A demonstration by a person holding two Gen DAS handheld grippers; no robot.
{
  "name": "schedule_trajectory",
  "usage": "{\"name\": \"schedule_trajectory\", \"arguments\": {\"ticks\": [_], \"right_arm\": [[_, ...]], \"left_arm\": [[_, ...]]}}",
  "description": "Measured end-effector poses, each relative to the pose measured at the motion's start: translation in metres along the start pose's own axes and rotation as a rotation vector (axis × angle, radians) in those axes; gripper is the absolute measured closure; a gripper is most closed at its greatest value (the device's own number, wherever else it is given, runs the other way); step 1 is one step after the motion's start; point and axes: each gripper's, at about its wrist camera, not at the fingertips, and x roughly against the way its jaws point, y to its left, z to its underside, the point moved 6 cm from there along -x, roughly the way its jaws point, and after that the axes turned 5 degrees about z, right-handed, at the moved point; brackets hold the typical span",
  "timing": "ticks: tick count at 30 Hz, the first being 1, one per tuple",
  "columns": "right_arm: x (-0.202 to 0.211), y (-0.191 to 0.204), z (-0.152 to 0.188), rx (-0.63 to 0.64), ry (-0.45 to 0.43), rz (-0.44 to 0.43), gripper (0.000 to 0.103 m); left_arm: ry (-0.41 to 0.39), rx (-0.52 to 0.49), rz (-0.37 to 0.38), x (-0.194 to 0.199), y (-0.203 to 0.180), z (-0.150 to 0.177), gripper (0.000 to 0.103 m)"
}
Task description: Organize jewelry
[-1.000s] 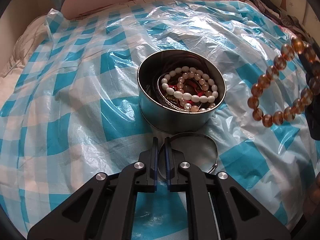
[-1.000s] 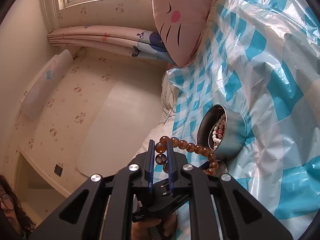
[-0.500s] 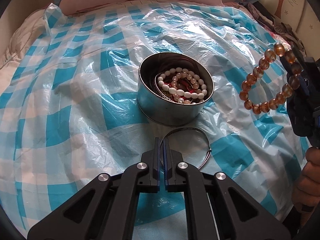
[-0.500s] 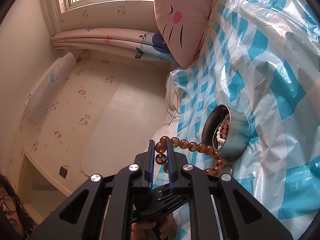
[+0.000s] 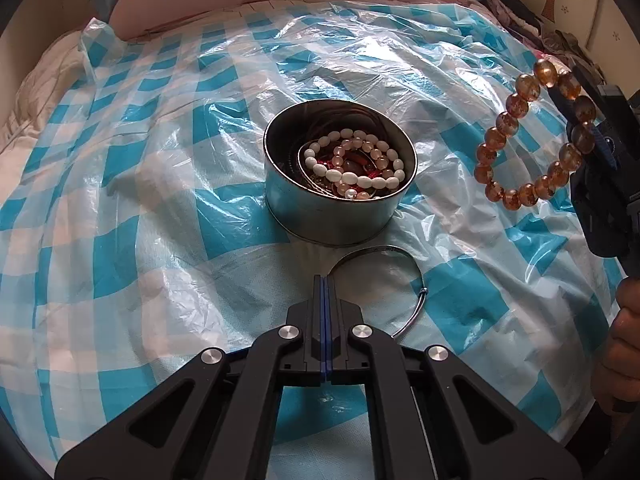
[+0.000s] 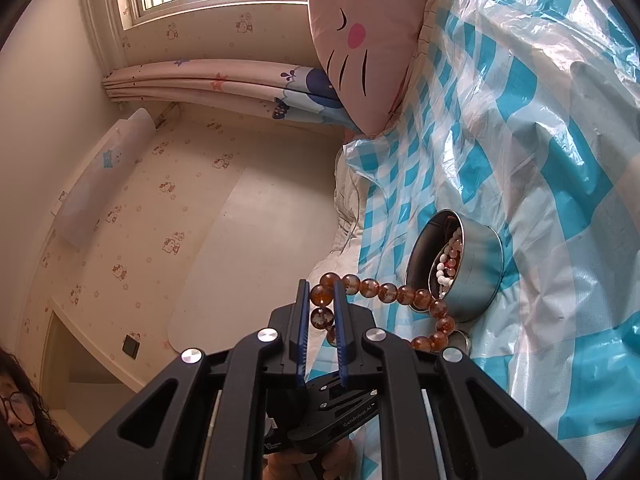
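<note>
Left wrist view shows the left gripper [image 5: 325,280] clamped on a thin silver bangle [image 5: 404,264] lying just before a round tin [image 5: 340,216] of beaded bracelets near the middle of the blue-checked plastic sheet [image 5: 140,200]. Right gripper [image 6: 323,292] pinches an amber bead bracelet [image 6: 400,294], which hangs in the air beside the tin, toward the sheet's right edge.

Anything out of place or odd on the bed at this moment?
Nothing spilled or damaged. Only the thin metal bangle lies outside the tin, on the plastic sheet just in front of it, its near edge at the shut left gripper. The right gripper holds the amber bead bracelet.
</note>
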Motion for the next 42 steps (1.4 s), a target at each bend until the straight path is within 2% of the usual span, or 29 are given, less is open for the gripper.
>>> {"name": "schedule_trajectory", "arguments": {"ticks": [3,4,6,7,8,11,12,14,15,16,17,18,20,22,24,25,26,28,31,34,36,39,42], "right_arm": [[0.0,0.0,0.0,-0.002,0.0,-0.002,0.09],[0.0,0.0,0.0,-0.004,0.0,-0.006,0.09],[0.001,0.001,-0.001,-0.006,-0.005,-0.027,0.09],[0.002,0.002,-0.001,-0.003,-0.008,-0.028,0.09],[0.002,0.003,-0.001,-0.002,-0.009,-0.029,0.09],[0.001,0.0,0.0,-0.006,-0.004,-0.017,0.09],[0.0,-0.001,0.001,0.001,0.002,0.011,0.09],[-0.003,-0.005,0.003,0.042,0.027,0.11,0.089],[-0.006,-0.009,0.004,0.08,0.042,0.206,0.086],[-0.009,-0.016,0.007,0.135,0.062,0.346,0.078],[-0.013,-0.024,0.01,0.197,0.089,0.497,0.07],[-0.018,-0.032,0.015,0.23,0.122,0.586,0.07],[-0.032,-0.043,0.023,0.274,0.183,0.675,0.069],[-0.048,-0.052,0.032,0.4,0.252,0.855,0.068],[-0.061,-0.058,0.043,0.51,0.316,0.967,0.068],[-0.065,-0.055,0.048,0.565,0.335,1.006,0.071],[-0.067,-0.053,0.053,0.59,0.353,1.009,0.082],[-0.063,-0.054,0.055,0.547,0.353,0.949,0.09],[-0.048,-0.05,0.043,0.364,0.283,0.752,0.091],[-0.034,-0.032,0.03,0.24,0.192,0.525,0.091],[-0.029,-0.016,0.026,0.21,0.144,0.386,0.091],[-0.024,0.007,0.02,0.196,0.08,0.223,0.091],[-0.018,0.026,0.011,0.188,0.016,0.121,0.091]], "left_arm": [[0.013,0.011,-0.006,-0.003,0.003,0.001,0.101],[0.016,0.01,-0.007,-0.004,0.003,0.001,0.098],[0.006,0.005,-0.012,-0.003,0.002,0.0,0.08],[-0.007,0.0,-0.022,-0.001,0.001,-0.001,0.065],[-0.023,-0.003,-0.03,0.001,0.001,-0.002,0.059],[-0.02,0.014,-0.02,0.0,0.003,-0.002,0.058],[-0.015,0.011,-0.021,-0.001,0.003,-0.002,0.058],[-0.01,-0.003,-0.019,-0.003,0.0,-0.002,0.058],[-0.01,-0.009,-0.019,-0.004,-0.001,-0.002,0.059],[-0.006,-0.018,-0.023,-0.005,-0.003,-0.001,0.068],[0.004,-0.029,-0.025,-0.008,-0.005,0.0,0.081],[0.018,-0.043,-0.029,-0.011,-0.007,0.002,0.086],[0.025,-0.091,-0.059,-0.013,-0.013,0.004,0.099],[0.03,-0.103,-0.055,-0.012,-0.016,0.005,0.101],[0.034,-0.083,-0.043,-0.009,-0.013,0.005,0.101],[0.036,-0.071,-0.038,-0.008,-0.011,0.005,0.101],[0.033,-0.057,-0.037,-0.007,-0.008,0.004,0.101],[0.023,-0.026,-0.026,-0.003,-0.001,0.003,0.101],[-0.009,0.031,0.041,0.008,0.004,0.0,0.101],[-0.052,0.064,0.093,0.019,0.006,-0.005,0.101],[-0.083,0.074,0.101,0.026,0.006,-0.008,0.101],[-0.141,0.09,0.101,0.037,0.007,-0.016,0.101],[-0.19,0.122,0.085,0.043,0.012,-0.025,0.101]]}}
